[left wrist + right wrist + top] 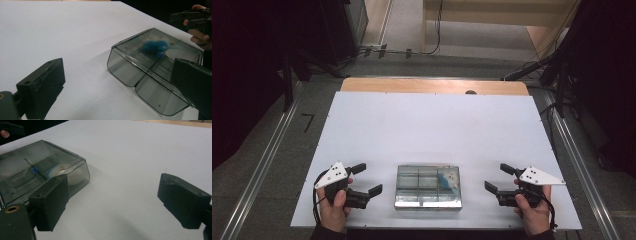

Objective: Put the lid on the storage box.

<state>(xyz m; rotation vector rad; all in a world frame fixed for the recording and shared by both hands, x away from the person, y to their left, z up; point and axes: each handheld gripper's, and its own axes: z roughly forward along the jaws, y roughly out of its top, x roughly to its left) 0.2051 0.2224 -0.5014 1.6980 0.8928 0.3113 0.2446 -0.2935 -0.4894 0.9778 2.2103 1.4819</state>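
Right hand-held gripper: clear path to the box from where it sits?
Probably yes. The right hand-held gripper is open, beside the clear box, with only bare white table between them.

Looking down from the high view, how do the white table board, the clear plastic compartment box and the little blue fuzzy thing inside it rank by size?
1. White table board, by far the largest.
2. Clear smoky plastic compartment box.
3. Small blue fuzzy item inside one compartment, the smallest.

Glossy smoky clear-plastic box (428,186) with fuzzy blue toy (155,45) on smooth matt white tabletop (432,125)
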